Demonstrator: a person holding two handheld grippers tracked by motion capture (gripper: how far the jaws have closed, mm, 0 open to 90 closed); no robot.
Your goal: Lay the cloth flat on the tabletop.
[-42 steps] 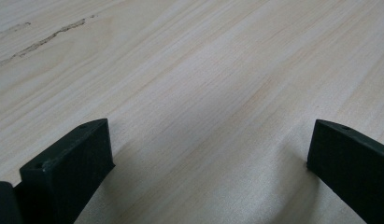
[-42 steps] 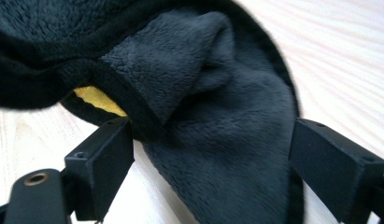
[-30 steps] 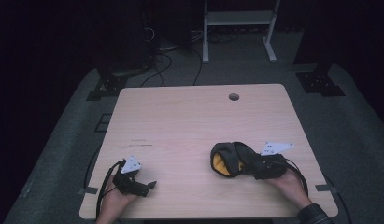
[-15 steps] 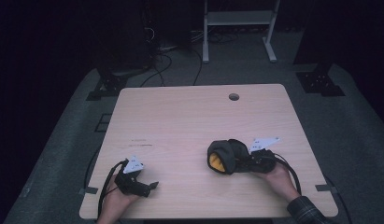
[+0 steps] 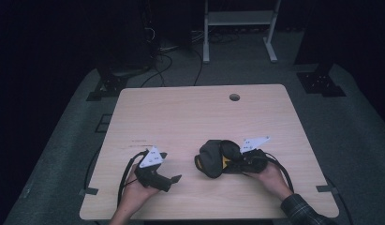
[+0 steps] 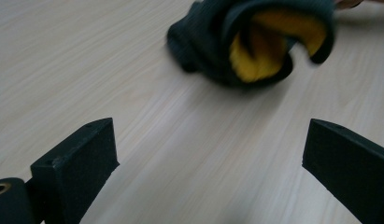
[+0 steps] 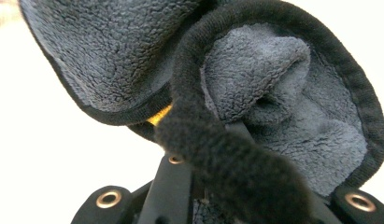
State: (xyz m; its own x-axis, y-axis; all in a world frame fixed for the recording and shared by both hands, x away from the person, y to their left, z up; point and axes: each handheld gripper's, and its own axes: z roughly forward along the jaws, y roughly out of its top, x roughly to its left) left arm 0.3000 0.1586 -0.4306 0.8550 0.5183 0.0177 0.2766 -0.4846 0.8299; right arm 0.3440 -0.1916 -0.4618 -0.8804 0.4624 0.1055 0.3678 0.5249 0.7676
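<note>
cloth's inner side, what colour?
Yellow inside the dark grey cloth; it shows best in the left gripper view.

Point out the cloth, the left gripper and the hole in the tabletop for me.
cloth (image 5: pixel 210 159), high view, on its dark grey outer fold.
left gripper (image 5: pixel 173 179), high view, between its open jaw tips.
hole in the tabletop (image 5: pixel 234 97), high view, on its dark centre near the far edge.

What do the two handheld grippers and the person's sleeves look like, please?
Both the left gripper and the right gripper are black, each topped by a pale three-cornered plate with small dark marks and trailing a black cable. Their jaws are flat black blocks; brass-coloured eyelets show near the base. The right sleeve is dark plaid.
</note>
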